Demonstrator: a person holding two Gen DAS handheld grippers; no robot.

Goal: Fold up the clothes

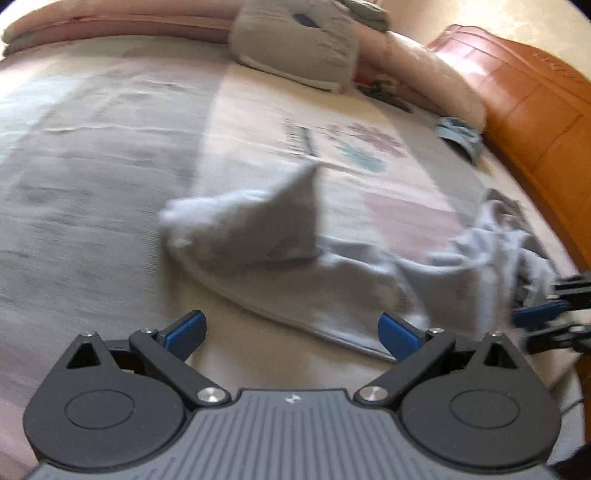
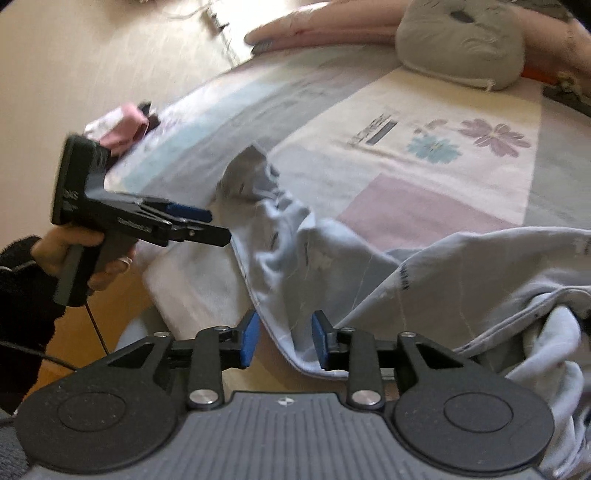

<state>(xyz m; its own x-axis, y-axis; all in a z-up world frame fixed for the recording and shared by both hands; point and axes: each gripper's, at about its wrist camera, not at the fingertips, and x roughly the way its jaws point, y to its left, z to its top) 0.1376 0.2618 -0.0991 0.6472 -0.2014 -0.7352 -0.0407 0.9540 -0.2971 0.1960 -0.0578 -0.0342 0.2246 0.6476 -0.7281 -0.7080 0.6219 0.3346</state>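
Observation:
A pale blue-grey garment (image 1: pixel 295 258) lies crumpled on the patterned bed sheet (image 1: pixel 110 147), with one corner standing up in a peak. My left gripper (image 1: pixel 291 334) hangs just above its near hem, jaws wide open and nothing between them. In the right wrist view the same garment (image 2: pixel 332 266) spreads to the right, and its hem runs between the blue pads of my right gripper (image 2: pixel 284 341). Those pads stand apart and do not press on the cloth. The left gripper (image 2: pixel 218 225), held by a hand in a black sleeve, hovers at the garment's left side. The right gripper (image 1: pixel 524 325) shows at the left wrist view's right edge.
A grey cushion (image 2: pixel 461 40) and pink bedding (image 1: pixel 129 26) lie at the far side of the bed. An orange-brown padded headboard (image 1: pixel 535 110) runs along the right. Pink clothes (image 2: pixel 122 129) sit near the bed's left edge, above the wooden floor (image 2: pixel 74 55).

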